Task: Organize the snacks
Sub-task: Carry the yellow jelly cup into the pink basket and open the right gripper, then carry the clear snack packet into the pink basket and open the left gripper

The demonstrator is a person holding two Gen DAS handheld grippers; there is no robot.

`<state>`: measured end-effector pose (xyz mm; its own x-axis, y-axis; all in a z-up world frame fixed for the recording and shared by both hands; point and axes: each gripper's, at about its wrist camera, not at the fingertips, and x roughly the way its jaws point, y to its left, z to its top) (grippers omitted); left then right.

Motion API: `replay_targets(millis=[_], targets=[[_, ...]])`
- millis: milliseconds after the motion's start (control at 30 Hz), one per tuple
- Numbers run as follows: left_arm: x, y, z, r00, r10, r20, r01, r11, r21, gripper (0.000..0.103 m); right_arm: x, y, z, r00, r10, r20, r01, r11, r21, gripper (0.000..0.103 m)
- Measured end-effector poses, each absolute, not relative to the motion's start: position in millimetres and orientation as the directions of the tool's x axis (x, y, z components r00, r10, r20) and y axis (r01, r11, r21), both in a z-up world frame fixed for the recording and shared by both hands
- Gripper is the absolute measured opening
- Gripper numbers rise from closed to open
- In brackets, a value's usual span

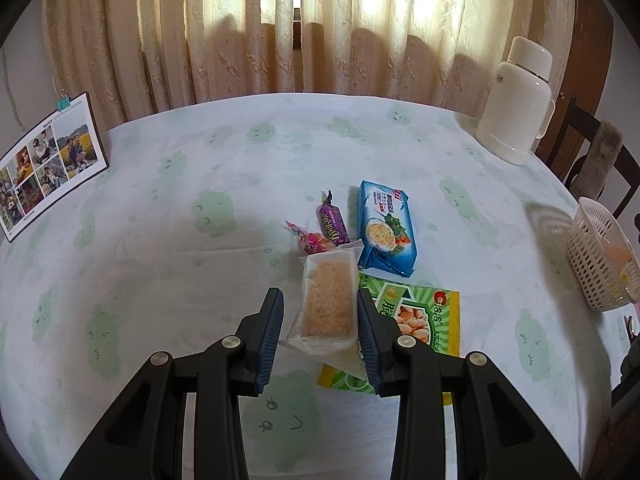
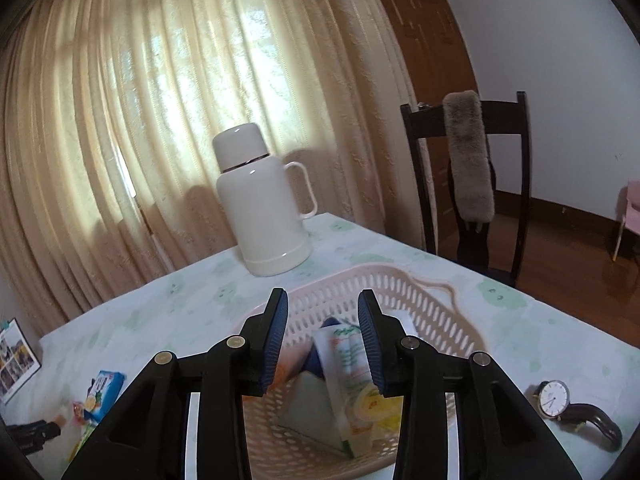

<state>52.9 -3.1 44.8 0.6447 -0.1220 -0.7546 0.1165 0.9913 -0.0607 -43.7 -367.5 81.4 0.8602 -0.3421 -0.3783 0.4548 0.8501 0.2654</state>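
Note:
In the left wrist view my left gripper [image 1: 319, 338] is open, its jaws on either side of a clear-wrapped crumb cake [image 1: 330, 300] lying on the table; the right pad is near its wrapper. Beside it lie a green-yellow snack bag [image 1: 424, 316], a blue noodle pack [image 1: 386, 228], a purple candy [image 1: 333, 222] and a pink candy [image 1: 312, 242]. In the right wrist view my right gripper [image 2: 323, 340] is open and empty above a pink perforated basket [image 2: 436, 312] that holds a green-white packet [image 2: 346, 364] and other snacks. The basket also shows at the left view's right edge [image 1: 600, 264].
A white thermos jug [image 2: 264, 200] stands at the table's far corner. A wristwatch [image 2: 560, 400] lies right of the basket. A photo card [image 1: 48, 164] stands at the left edge. A dark chair [image 2: 472, 184] with a fur cover is behind the table. Curtains hang behind.

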Motion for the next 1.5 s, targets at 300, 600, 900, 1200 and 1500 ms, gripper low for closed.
replay_targets(millis=[300,600,900,1200,1500], targets=[[50.6,-21.5,54.7,0.622,-0.182,-0.762,0.162,0.981,-0.103,0.034,-60.2,-394.2,85.0,0.838,-0.408,-0.362,0.51,0.821,0.257,0.051],[43.7,-76.8,80.8,0.631,-0.236,-0.739,0.27,0.96,-0.076,0.034,-70.0,-414.0,76.0,0.829,-0.424,-0.366,0.533,0.797,0.285,0.052],[45.1,-153.8,105.5,0.621,-0.332,-0.71,0.409,0.91,-0.068,0.034,-66.3,-397.8,72.6,0.864,-0.358,-0.355,0.461,0.846,0.269,0.052],[52.8,-229.8,109.5,0.58,-0.401,-0.709,0.515,0.855,-0.062,0.034,-71.7,-392.8,72.7,0.883,-0.327,-0.337,0.429,0.853,0.296,0.052],[64.9,-283.7,107.2,0.468,-0.51,-0.722,0.605,0.78,-0.159,0.036,-83.3,-407.5,74.5,0.88,-0.356,-0.315,0.459,0.81,0.365,0.057]])
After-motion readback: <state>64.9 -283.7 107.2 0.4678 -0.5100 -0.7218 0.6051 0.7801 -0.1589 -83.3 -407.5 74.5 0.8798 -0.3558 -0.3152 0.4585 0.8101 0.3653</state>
